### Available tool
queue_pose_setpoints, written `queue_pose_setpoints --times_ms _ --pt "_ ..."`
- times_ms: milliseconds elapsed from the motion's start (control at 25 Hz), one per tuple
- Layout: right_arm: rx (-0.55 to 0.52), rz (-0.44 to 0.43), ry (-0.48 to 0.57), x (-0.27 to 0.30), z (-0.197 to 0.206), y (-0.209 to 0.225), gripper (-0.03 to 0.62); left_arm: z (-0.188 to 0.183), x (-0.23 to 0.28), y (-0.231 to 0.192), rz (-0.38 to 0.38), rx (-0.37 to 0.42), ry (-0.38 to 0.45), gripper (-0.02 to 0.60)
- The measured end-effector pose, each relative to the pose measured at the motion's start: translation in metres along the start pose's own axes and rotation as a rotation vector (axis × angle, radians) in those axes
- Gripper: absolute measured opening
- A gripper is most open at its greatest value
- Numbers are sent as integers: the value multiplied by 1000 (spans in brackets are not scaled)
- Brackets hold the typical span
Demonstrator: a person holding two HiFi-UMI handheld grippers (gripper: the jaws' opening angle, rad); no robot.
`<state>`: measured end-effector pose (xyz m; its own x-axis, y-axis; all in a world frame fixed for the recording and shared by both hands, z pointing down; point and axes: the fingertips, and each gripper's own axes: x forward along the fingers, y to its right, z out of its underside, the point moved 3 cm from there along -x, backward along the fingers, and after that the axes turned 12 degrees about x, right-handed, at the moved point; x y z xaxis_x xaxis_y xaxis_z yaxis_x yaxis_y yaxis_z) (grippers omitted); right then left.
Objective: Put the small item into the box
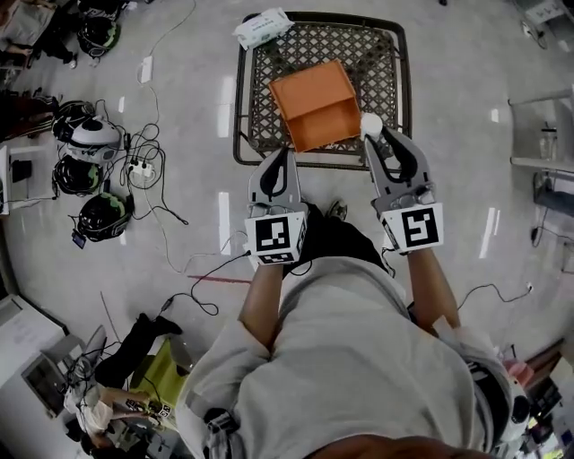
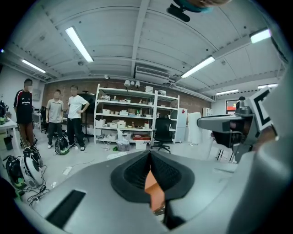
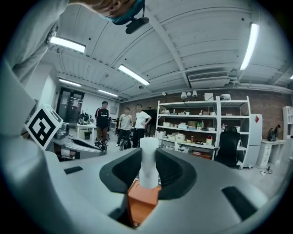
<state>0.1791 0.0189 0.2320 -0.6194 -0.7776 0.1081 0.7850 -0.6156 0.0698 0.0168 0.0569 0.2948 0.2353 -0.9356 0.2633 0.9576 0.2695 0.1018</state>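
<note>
Small item: white, stubby, upright, pinched between the pads of the right gripper, poised at the near right corner of the box, at or just over its rim, not yet inside. Orange box open-topped and empty as far as visible, lying skewed on the bench. Left gripper at the box's near left corner, jaws drawn together at the tips with nothing plainly caught between them; orange showing only through the slit behind the tips, so hard to say whether touching the box or merely beside it. Judged progress: pick-up done, carry nearly done; left to do, bringing the item over the hollow, lowering, letting go. Bench a dark wire-mesh top in a black frame, bare apart from the box and a white pack of wipes on its far left corner. Beneath and around, glossy grey floor, with helmets and tangled cables to the left. Farther off in the gripper views, white shelving stacked with boxes, a black office chair, three people standing, long strip lights on a ribbed ceiling.
</note>
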Motion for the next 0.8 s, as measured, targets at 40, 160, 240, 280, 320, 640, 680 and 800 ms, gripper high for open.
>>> queue_pose_setpoints --times_ms 40,160,240,280,320,640,680,800 --pt "-11 -9 -17 11 1 -4 95 3 5 -9 1 -10 0 9" --pt "-13 -28 -88 35 10 -15 95 20 17 -22 5 -45 -21 9" --pt "-18 -32 -128 46 21 -19 95 33 23 -28 11 -56 -34 9" --pt "-22 -34 -143 52 26 -21 95 39 25 -31 15 -61 -38 9" --pt "-27 -38 -156 58 31 -24 95 45 27 -35 19 -67 -42 9" --pt "-61 -40 -230 87 58 -39 95 78 41 -55 51 -94 -73 9" --pt "-60 -42 -238 88 61 -39 95 81 42 -55 51 -102 -78 9" --pt "-64 -48 -280 91 73 -39 95 90 45 -52 61 -117 -101 9"
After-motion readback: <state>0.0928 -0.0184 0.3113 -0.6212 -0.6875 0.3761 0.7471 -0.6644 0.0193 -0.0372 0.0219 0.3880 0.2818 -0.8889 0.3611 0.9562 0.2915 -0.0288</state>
